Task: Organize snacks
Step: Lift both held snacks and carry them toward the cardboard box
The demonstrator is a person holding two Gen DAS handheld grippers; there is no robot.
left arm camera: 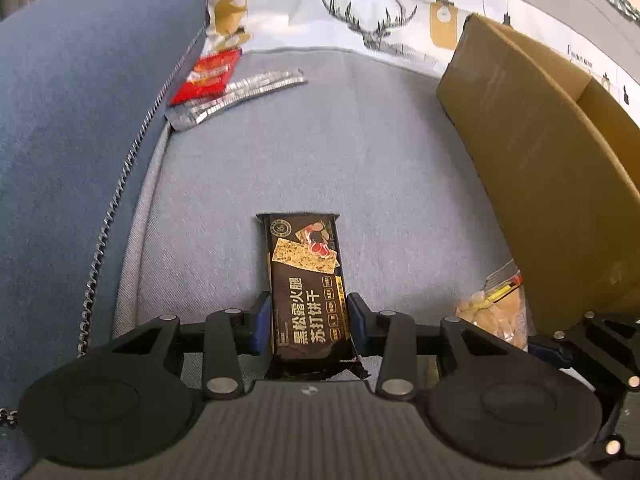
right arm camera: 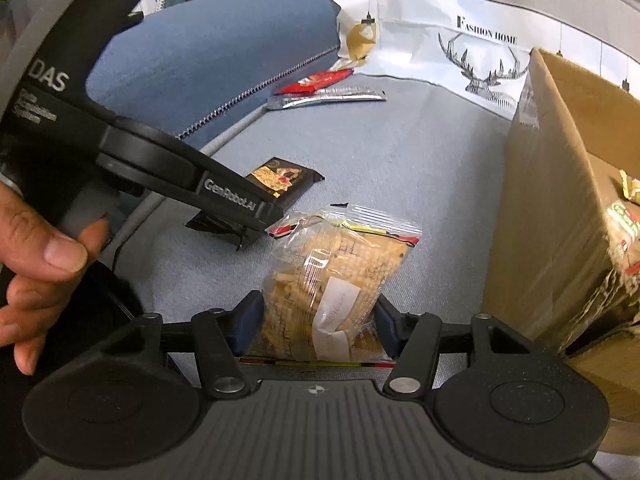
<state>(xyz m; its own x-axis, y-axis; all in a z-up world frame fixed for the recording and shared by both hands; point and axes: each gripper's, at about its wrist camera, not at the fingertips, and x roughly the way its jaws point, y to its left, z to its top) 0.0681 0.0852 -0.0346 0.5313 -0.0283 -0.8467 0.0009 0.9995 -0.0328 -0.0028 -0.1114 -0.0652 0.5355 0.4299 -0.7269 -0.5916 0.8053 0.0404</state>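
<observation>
Gripping from both sides, your left gripper (left arm camera: 310, 322) has its jaws clamped on the glossy black rectangular cracker packet (left arm camera: 306, 276) lying on grey woven upholstery (left arm camera: 360, 152). Your right gripper (right arm camera: 316, 326) squeezes the crinkly clear plastic bag of tan biscuits (right arm camera: 336, 276). Beyond, the brown cardboard box (right arm camera: 560, 208) is cut off.

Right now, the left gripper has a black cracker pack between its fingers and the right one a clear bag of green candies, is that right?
Not quite: the clear bag between the right gripper fingers holds tan crackers, not green candies, as the right wrist view shows. The left gripper does have the black cracker pack.
</observation>
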